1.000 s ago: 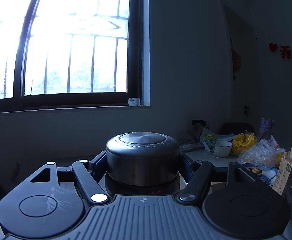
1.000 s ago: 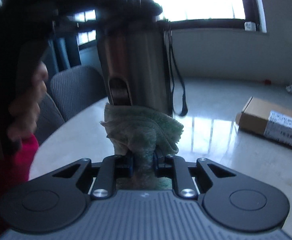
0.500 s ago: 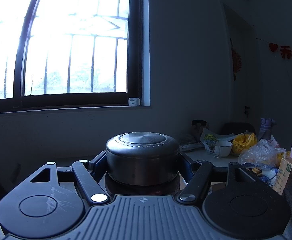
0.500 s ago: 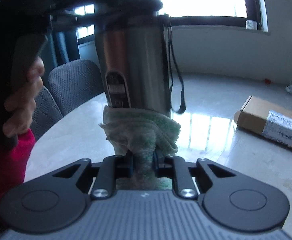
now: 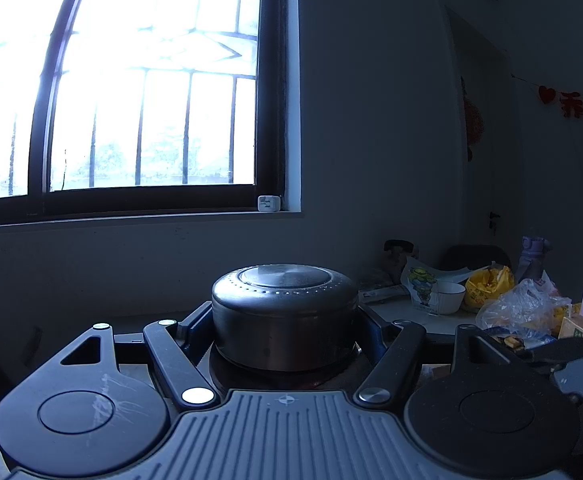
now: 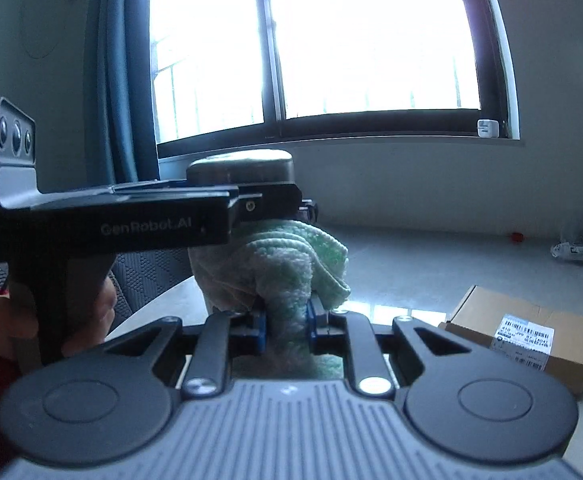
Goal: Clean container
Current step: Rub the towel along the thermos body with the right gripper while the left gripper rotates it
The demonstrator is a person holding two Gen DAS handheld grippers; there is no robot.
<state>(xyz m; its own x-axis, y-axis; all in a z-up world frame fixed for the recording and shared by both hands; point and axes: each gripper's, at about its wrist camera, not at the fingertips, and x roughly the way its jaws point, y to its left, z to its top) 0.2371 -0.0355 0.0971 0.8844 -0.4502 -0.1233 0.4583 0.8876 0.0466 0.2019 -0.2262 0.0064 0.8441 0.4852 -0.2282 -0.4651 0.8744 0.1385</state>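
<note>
Left tool (image 5: 285, 322) shut tight around the shiny metal container (image 5: 285, 316), held up above the counter (image 6: 411, 276) in front of the window (image 5: 131, 80). Right tool (image 6: 287, 326) pinched shut on a green cloth (image 6: 291, 264), pressed up close beside the container, just under the left tool's black bar.

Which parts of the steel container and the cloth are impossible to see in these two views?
- Round steel container: left wrist view shows only its lid end; the body is hidden behind the left tool.
- Same container, right wrist view: the left tool's black bar and the green-white cloth cover its body.
- Cloth's contact with the container: hidden.
- Brown cardboard box label: too small.
</note>
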